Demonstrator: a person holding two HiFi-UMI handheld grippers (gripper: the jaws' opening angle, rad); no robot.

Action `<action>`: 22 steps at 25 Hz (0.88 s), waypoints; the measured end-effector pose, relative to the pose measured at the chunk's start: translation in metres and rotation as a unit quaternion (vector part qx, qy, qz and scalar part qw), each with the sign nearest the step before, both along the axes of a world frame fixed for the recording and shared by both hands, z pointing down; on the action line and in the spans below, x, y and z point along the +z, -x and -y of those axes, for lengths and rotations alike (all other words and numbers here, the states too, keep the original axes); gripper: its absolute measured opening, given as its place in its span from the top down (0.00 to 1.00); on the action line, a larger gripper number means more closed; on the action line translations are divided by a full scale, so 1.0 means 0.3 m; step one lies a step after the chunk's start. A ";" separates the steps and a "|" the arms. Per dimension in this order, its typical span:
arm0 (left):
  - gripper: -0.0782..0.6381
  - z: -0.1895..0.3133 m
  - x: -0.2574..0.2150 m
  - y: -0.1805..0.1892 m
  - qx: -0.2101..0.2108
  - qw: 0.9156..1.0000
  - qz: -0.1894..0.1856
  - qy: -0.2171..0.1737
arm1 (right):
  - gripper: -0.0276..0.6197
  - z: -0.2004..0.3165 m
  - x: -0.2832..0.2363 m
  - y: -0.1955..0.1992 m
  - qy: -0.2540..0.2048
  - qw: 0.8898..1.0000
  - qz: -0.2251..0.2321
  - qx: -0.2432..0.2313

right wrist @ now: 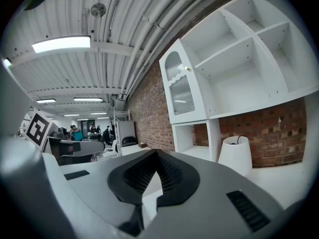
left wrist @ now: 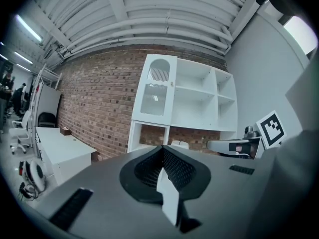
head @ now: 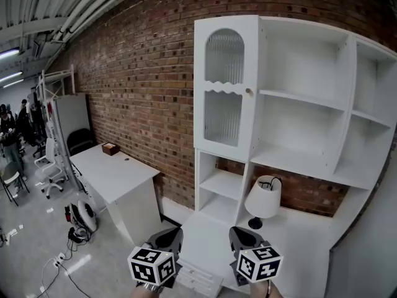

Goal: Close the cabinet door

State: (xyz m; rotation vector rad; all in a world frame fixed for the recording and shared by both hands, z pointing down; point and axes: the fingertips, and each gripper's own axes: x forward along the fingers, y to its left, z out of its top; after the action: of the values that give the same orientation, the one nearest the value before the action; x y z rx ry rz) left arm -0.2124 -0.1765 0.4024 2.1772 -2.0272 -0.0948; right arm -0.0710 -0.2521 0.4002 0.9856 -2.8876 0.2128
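The left claw (left wrist: 162, 149) has its jaws pressed together with nothing between them. The right claw (right wrist: 156, 153) looks the same, closed and empty. In the head view the left claw (head: 167, 234) and right claw (head: 245, 236) sit side by side, well below the cabinet door (head: 224, 89) and apart from it. Both point roughly level toward the unit.

The cabinet door is a tall white panel with ribbed glass. Its knob (head: 249, 92) is on the right edge, so the hinges are probably on the left. Open shelves (head: 304, 104) lie to the right of the door. A white lamp (head: 263, 197) stands below and to the right of it on the counter (head: 298, 228). From this angle I cannot tell how far the door stands off its frame.

This looks like the approach step, with no contact on the door yet. The next move probably calls for raising one claw to the knob side of the door. The closed tips would then press flat against the white frame, not the glass, and push until the door seats. The lamp below the door is worth steering clear of on the way up.
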 end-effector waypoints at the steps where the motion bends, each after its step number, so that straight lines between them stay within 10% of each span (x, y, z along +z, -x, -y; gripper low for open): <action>1: 0.88 -0.018 0.007 -0.004 0.004 1.000 -0.001 0.000 | 0.92 -0.021 0.005 -0.004 0.001 1.000 0.000 0.003; 22: 0.88 -0.330 0.044 -0.120 0.047 0.999 -0.002 -0.002 | 0.92 -0.391 0.083 -0.131 0.009 0.999 0.000 0.037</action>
State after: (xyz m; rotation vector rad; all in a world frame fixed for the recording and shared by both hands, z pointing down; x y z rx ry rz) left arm -0.1763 -0.0775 0.4155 2.2688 -1.9215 -0.0918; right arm -0.0317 -0.1347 0.4249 1.0909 -2.8464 0.2431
